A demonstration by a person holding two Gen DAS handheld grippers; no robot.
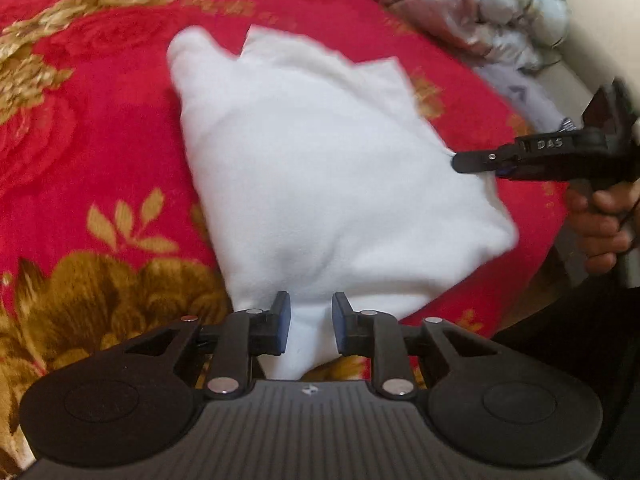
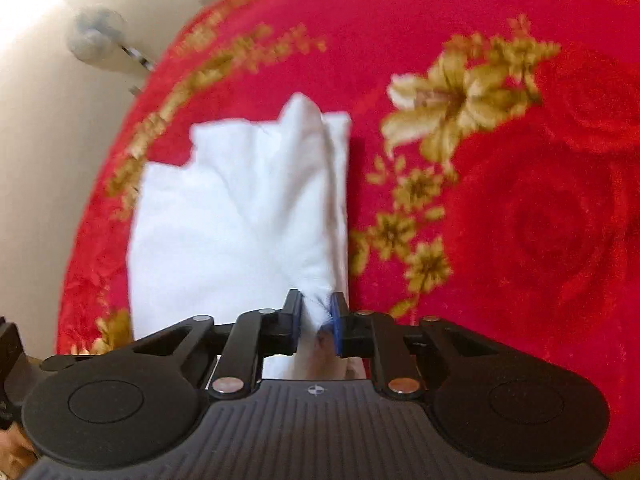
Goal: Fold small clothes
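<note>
A white garment lies partly folded on a red blanket with gold flowers. My left gripper has a near corner of the garment between its fingers, which stand a little apart around the bunched cloth. My right gripper is shut on a bunched edge of the same garment. It also shows in the left wrist view, pinching the garment's right edge, held by a hand.
A heap of pale checked clothes lies at the far right of the blanket. A cream wall with a round fitting borders the bed's left side in the right wrist view.
</note>
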